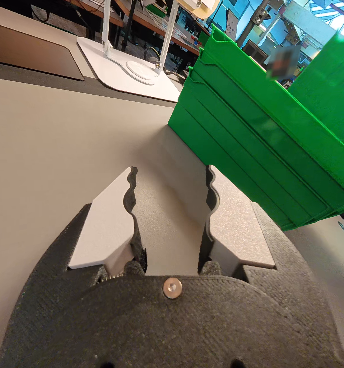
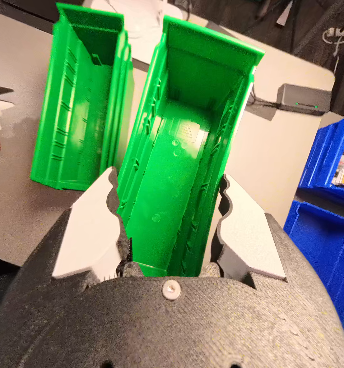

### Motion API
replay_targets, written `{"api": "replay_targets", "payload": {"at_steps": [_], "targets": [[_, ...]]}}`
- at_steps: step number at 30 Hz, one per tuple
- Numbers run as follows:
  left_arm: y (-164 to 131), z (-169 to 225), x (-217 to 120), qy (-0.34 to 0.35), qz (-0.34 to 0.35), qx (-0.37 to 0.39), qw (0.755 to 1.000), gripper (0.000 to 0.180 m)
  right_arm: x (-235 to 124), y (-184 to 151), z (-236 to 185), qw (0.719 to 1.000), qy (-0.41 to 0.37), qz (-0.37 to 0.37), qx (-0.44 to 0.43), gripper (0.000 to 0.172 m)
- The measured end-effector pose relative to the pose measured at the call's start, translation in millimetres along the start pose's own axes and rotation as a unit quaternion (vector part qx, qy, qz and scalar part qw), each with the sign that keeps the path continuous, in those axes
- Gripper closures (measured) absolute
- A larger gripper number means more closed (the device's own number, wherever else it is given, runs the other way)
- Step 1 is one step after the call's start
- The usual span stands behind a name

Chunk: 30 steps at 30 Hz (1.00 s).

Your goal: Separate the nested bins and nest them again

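The right gripper [image 2: 167, 179] straddles a single green bin [image 2: 173, 159] at its near end, one finger outside each long wall. The left pad [image 2: 112, 191] lies against the bin's left wall; on the other side the right pad [image 2: 225, 195] appears to touch the rim, though motion blur there makes full contact hard to judge. The bin tilts away from the gripper, its open top facing the camera, with a pale label on its floor.

Just left of that held bin, a stack of nested green bins [image 2: 75, 111] rests on the grey table [image 2: 266, 149], long axis roughly parallel to the held bin, with a narrow strip of table showing between them. To the right of the held bin, well apart, stand blue bins [image 2: 324, 229] at the table's edge. Behind it, on the far right, sits a dark grey box [image 2: 304, 99].

The left gripper [image 1: 171, 169] hovers over bare table with its fingers spread and nothing between them. Its right fingertip [image 1: 213, 175] is just beside the stack's lowest wall. Beyond the stack's far end stands a white lamp base [image 1: 131, 79], and the held bin's green wall [image 1: 330, 65] shows above the stack.
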<state>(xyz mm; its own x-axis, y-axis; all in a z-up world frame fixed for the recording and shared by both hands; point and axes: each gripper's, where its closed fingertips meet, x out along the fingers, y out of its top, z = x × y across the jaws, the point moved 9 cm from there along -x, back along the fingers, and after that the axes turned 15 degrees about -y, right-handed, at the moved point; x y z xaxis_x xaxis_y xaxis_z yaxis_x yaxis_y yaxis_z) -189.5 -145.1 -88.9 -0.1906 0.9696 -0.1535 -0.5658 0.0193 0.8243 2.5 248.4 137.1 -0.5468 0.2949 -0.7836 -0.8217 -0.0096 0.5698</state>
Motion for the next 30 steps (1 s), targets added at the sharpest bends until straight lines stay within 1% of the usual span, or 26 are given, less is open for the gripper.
{"api": "replay_targets", "payload": {"at_steps": [3,7,11,12,15,17,19,22,26,30], "targets": [[0,0,0,0.0,0.002,0.001,1.0,0.11,34,-40,19,0.999,-0.015,-0.032,0.026,0.067],[-1,1,0,0.0,0.002,0.002,1.0,0.111,76,-89,33,0.996,-0.041,-0.07,0.047,0.067],[-1,1,0,0.0,0.002,0.003,1.0,0.111,101,-121,37,0.994,-0.036,-0.084,0.061,0.065],[-1,1,0,0.0,0.003,0.001,1.0,0.111,105,-128,37,0.994,-0.033,-0.085,0.062,0.061],[-2,1,-1,-0.002,0.005,-0.001,1.0,0.111,103,-136,40,0.995,-0.037,-0.061,0.074,0.059],[-2,1,-1,-0.001,0.004,0.0,1.0,0.111,97,-139,40,0.995,-0.037,-0.042,0.08,0.062],[-2,2,0,0.0,0.002,0.003,1.0,0.11,84,-137,41,0.995,-0.036,-0.002,0.092,0.066],[-3,3,0,0.002,0.001,0.009,1.0,0.11,59,-129,33,0.993,-0.021,0.058,0.103,0.066],[-4,5,0,0.006,0.001,0.017,1.0,0.11,36,-118,-5,0.988,0.041,0.122,0.09,0.066],[-4,7,-1,0.006,0.006,0.025,1.0,0.11,33,-111,-61,0.973,0.137,0.161,0.09,0.065]]}}
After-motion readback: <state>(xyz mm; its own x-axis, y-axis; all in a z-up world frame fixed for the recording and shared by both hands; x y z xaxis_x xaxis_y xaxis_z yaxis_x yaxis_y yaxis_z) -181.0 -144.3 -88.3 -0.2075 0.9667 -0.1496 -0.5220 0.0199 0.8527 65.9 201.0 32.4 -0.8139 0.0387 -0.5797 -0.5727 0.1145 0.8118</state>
